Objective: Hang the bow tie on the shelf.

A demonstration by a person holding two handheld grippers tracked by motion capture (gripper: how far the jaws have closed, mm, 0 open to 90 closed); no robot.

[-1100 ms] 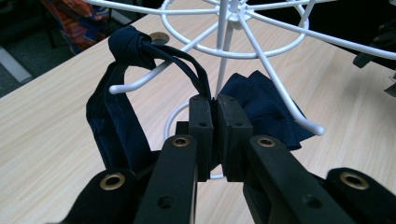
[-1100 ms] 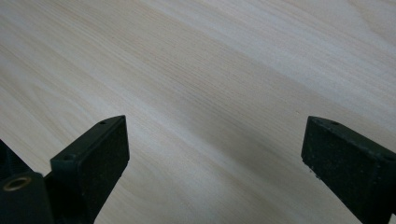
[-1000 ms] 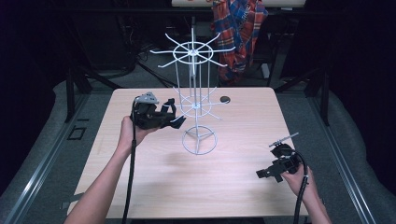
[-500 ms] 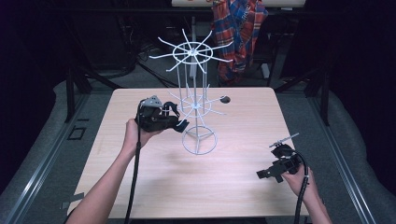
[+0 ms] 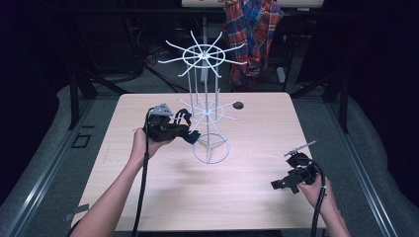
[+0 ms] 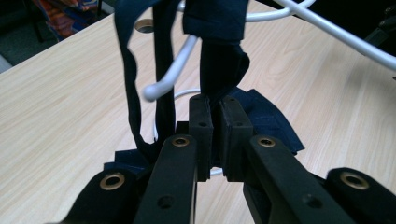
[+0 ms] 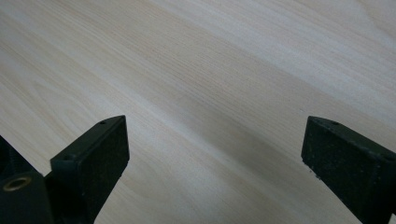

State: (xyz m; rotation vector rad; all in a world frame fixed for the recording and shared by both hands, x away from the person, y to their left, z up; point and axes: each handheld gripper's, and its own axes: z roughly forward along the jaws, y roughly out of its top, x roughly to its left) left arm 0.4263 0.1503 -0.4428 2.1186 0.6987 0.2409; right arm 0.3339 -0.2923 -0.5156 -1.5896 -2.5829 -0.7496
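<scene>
A white wire rack (image 5: 205,111) with two tiers of radial arms stands on the wooden table (image 5: 148,197). My left gripper (image 5: 190,134) is beside its lower tier, shut on a dark navy cloth item with straps (image 5: 184,118). In the left gripper view the dark navy cloth (image 6: 219,60) rises from the shut left gripper (image 6: 212,116), its strap (image 6: 163,70) looped over a white rack arm (image 6: 173,74). My right gripper (image 5: 277,185) rests low over the table's near right, jaws wide apart. The right gripper (image 7: 212,154) holds nothing over bare wood.
A round hole (image 5: 238,105) sits in the table behind the rack. A plaid shirt (image 5: 252,34) hangs beyond the far edge. Dark floor and metal rails surround the table.
My left gripper has moved right with the cloth, closer to the rack's lower arms. The rack's arms appear turned. The right gripper has stayed put.
</scene>
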